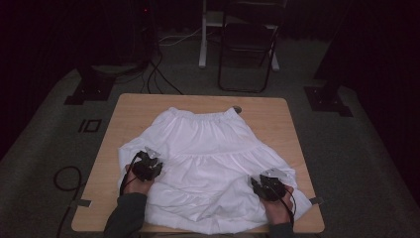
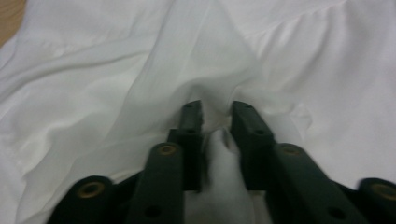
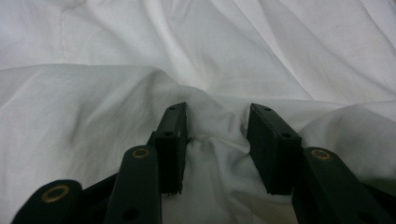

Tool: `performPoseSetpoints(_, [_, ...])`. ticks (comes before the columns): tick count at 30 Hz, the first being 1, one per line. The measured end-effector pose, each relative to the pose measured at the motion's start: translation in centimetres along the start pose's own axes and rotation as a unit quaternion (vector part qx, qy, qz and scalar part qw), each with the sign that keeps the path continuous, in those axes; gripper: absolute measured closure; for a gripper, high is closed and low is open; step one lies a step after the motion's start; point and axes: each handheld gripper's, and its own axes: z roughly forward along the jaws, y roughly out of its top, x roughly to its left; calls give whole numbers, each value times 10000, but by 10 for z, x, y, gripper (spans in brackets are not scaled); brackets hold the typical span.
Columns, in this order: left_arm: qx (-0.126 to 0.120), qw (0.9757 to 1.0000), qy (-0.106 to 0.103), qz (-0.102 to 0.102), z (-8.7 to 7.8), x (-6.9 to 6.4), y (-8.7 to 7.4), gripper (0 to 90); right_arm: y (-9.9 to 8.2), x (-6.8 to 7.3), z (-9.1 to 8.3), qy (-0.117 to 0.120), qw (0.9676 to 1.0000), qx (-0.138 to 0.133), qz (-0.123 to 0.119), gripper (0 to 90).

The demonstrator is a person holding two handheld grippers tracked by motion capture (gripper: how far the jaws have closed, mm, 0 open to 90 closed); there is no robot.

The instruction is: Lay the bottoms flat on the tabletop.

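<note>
**Two hand-held grippers pinching a white skirt**

The left hand-held gripper (image 1: 147, 166) sits on the skirt's (image 1: 208, 158) left side, close to the near hem. Seen along its own length, its jaws stand close together with a ridge of white cloth (image 2: 215, 140) pinched between them; fabric rises in a taut fold straight ahead of the tips. A sliver of the wooden surface (image 2: 10, 16) shows far off to its upper left.

The skirt lies spread over the surface (image 1: 129, 114), its elasticated waistband (image 1: 203, 115) at the far end from both hand-held grippers and its hem toward the person.

The right hand-held gripper (image 1: 270, 184) rests on the skirt's right side near the hem. Its jaws stand wider apart — a bunched hump of cloth (image 3: 217, 140) sits between them, and the pads seem to press on it, though the dim light leaves that contact uncertain.
</note>
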Motion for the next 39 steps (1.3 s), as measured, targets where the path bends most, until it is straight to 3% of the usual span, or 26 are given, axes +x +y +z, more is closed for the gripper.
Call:
performPoseSetpoints(4, [-57, 9998, 153, -117, -4, 9, -12, 828, 0, -1, 0, -17, 10000, -5, 6, 586])
performPoseSetpoints(14, [-109, 9978, 499, -413, -28, 34, -47, 834, -1, -9, -5, -82, 9999, 118, 25, 608])
performPoseSetpoints(25, [-10, 9925, 926, -802, -53, 62, -81, 824, -3, -16, -9, -127, 9997, 202, 67, 609])
performPoseSetpoints(31, [-5, 9898, 1031, -981, -59, 73, -91, 812, -4, -22, -10, -152, 9996, 207, 138, 613])
performPoseSetpoints(36, [-2, 9884, 1103, -1040, -63, 76, -95, 802, -8, -33, -16, -358, 9988, 241, 235, 661])
performPoseSetpoints(39, [-8, 9876, 1138, -1078, -65, 79, -98, 793, -12, -40, -19, -307, 9987, 233, 344, 663])
